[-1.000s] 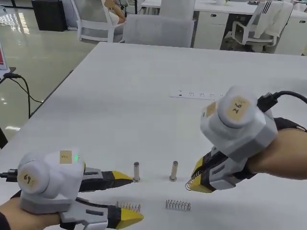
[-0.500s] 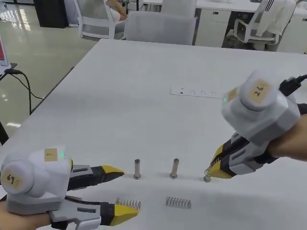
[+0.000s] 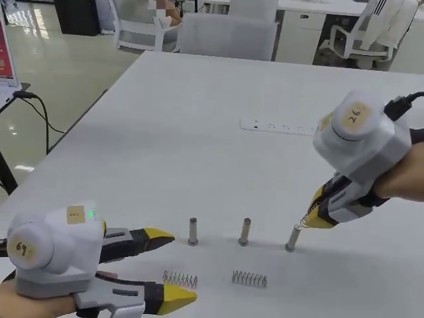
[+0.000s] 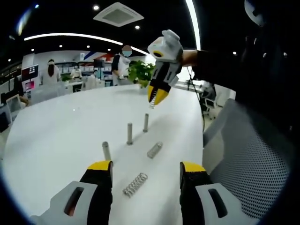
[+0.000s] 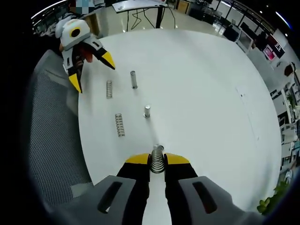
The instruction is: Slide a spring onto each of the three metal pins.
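On the bench (image 3: 199, 132): three pins (image 3: 245, 231) upright, two springs (image 3: 249, 278) loose.
Clamps third spring (image 5: 157, 161) in right hand-held gripper (image 3: 313, 221) by top of rightmost pin (image 3: 292, 237); holds left hand-held gripper (image 3: 177, 266) spread wide.

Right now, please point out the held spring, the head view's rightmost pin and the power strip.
held spring (image 5: 157, 161), right gripper view, middle coils
rightmost pin (image 3: 292, 238), head view, mid-shaft
power strip (image 3: 278, 126), head view, top face

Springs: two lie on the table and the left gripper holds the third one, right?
Not quite. The right gripper holds the third spring, not the left gripper, which is open and empty. The right gripper view shows that spring pinched between its jaws. Two springs do lie on the table.
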### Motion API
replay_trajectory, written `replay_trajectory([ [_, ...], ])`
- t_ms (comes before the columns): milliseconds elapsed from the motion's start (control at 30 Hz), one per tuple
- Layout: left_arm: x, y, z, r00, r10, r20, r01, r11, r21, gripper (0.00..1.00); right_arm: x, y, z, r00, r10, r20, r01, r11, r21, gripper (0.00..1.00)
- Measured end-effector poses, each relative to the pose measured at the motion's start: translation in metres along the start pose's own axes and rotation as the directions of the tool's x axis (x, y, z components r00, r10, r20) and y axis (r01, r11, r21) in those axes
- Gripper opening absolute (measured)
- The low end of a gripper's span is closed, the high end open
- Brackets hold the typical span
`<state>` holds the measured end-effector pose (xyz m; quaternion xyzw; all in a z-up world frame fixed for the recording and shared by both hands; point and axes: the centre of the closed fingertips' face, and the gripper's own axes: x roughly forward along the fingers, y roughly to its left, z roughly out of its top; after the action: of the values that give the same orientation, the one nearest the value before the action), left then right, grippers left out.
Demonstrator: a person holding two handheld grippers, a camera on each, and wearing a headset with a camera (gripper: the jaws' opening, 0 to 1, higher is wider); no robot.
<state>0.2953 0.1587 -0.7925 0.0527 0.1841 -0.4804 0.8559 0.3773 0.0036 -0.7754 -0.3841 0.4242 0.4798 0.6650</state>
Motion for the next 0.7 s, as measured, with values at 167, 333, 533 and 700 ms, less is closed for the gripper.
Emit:
replay_trajectory([
  [167,0.000,0.000,0.000,1.0000,0.004,0.001,-0.004,1.000,-0.002,0.53,0.008,-0.003,-0.001,0.9997,0.008,-0.023,-0.008,1.000,-0.005,0.08],
  [333,0.000,0.001,0.000,1.0000,0.007,0.000,-0.007,1.000,-0.005,0.54,0.012,-0.003,-0.001,0.9990,0.023,-0.038,-0.023,1.000,-0.014,0.08],
  [533,0.000,0.002,0.000,0.9999,0.010,0.000,-0.010,1.000,-0.007,0.54,0.016,-0.003,0.000,0.9979,0.034,-0.056,-0.036,0.999,-0.025,0.08],
  [700,-0.001,0.003,0.000,0.9999,0.014,0.000,-0.014,1.000,-0.008,0.53,0.022,-0.006,0.000,0.9965,0.046,-0.070,-0.048,0.998,-0.030,0.08],
])
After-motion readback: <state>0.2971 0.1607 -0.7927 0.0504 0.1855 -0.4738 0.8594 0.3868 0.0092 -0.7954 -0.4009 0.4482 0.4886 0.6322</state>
